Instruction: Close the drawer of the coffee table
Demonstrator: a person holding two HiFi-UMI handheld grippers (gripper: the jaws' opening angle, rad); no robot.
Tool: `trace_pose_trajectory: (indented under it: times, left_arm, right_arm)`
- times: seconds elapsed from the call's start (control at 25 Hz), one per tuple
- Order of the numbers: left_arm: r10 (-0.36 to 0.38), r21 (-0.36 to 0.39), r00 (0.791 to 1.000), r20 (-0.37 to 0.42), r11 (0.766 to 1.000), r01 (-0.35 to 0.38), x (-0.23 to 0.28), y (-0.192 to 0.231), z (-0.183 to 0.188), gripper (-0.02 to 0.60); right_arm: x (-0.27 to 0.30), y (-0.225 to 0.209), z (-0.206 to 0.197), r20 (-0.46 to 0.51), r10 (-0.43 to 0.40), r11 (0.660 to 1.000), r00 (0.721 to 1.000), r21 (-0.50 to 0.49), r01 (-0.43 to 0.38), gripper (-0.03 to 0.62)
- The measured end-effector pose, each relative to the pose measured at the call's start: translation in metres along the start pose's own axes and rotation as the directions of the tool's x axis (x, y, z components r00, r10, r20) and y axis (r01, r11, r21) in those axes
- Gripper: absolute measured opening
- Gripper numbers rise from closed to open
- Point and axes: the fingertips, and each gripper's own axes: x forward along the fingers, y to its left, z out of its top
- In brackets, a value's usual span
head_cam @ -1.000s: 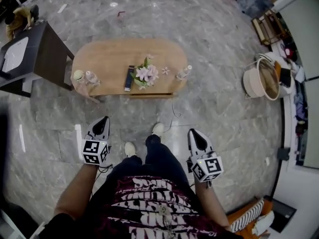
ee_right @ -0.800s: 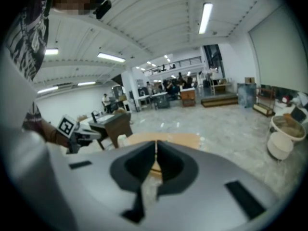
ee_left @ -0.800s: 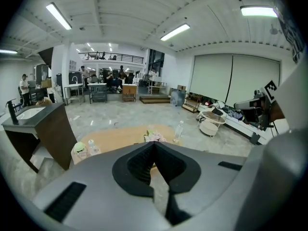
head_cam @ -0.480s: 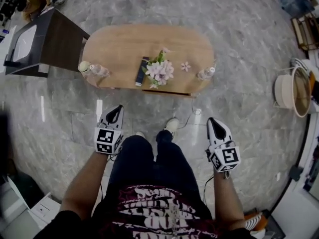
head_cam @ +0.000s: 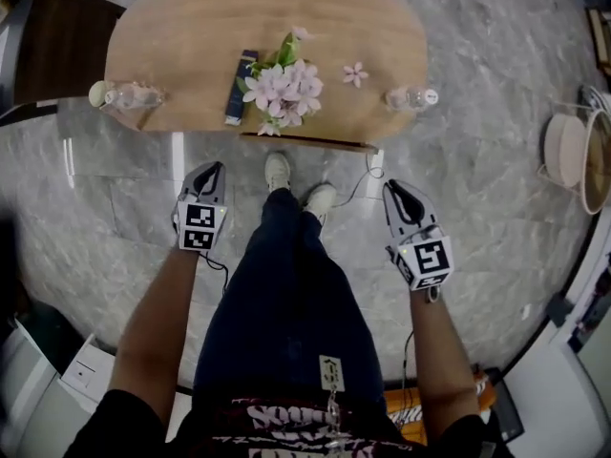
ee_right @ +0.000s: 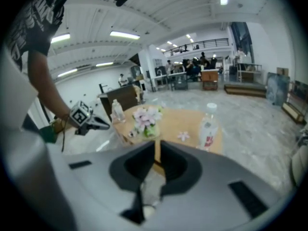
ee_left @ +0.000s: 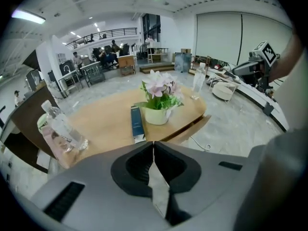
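An oval wooden coffee table [head_cam: 191, 27] stands in front of me, with its drawer [head_cam: 315, 142] sticking out a little from the near edge. In the left gripper view the drawer [ee_left: 192, 125] juts out below the tabletop, right of the flower pot. My left gripper [head_cam: 215, 166] is shut and empty, hovering over the floor just short of the table's near left side. At the near right, apart from the drawer's corner, my right gripper [head_cam: 393, 186] is likewise shut and empty. Each gripper view shows its jaws closed: left gripper [ee_left: 153, 146], right gripper [ee_right: 157, 146].
On the table are a pot of pink flowers [head_cam: 282, 84], a blue box [head_cam: 239, 86], a loose flower [head_cam: 356, 72] and two bottles [head_cam: 129, 95] [head_cam: 409, 97]. The person's shoes [head_cam: 278, 171] stand between the grippers. A cable [head_cam: 358, 184] crosses the floor; a dark cabinet [head_cam: 52, 36] stands left, a basket [head_cam: 573, 156] right.
The person has stepped up to the table, which now fills the top of the head view. Both grippers have come down and forward toward its near edge, still shut.
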Motion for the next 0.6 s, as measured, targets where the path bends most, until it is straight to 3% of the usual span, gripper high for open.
trace_pose_trajectory:
  times: [0.04, 0.16, 0.24, 0.28, 0.4, 0.6]
  left_arm:
    - [-0.008, 0.001, 1.0, -0.006, 1.0, 0.008, 0.014, -0.001, -0.006, 0.025]
    - [-0.031, 0.013, 0.999, -0.043, 0.999, 0.032, 0.056, 0.0, -0.029, 0.108]
    - [-0.04, 0.033, 0.997, -0.065, 0.999, 0.042, 0.083, 0.002, -0.045, 0.139]
    - [-0.043, 0.047, 0.996, -0.076, 0.998, 0.047, 0.096, 0.003, -0.054, 0.159]
    - [-0.054, 0.08, 0.991, -0.124, 0.995, 0.064, 0.134, 0.007, -0.08, 0.209]
    - [-0.079, 0.12, 0.986, -0.145, 0.988, 0.097, 0.171, 0.002, -0.097, 0.225]
  right_arm:
    - [0.008, -0.004, -0.013, -0.03, 0.008, 1.0, 1.0, -0.011, -0.008, 0.037]
    - [0.037, -0.017, -0.05, -0.112, 0.031, 0.997, 0.993, -0.065, -0.038, 0.043]
    - [0.057, -0.024, -0.076, -0.156, 0.053, 0.992, 0.986, -0.106, -0.07, 0.18]
    - [0.067, -0.029, -0.09, -0.178, 0.061, 0.988, 0.982, -0.126, -0.084, 0.194]
    - [0.094, -0.042, -0.134, -0.275, 0.06, 0.972, 0.96, -0.203, -0.119, 0.212]
    - [0.126, -0.057, -0.197, -0.425, 0.037, 0.913, 0.904, -0.353, -0.204, 0.235]
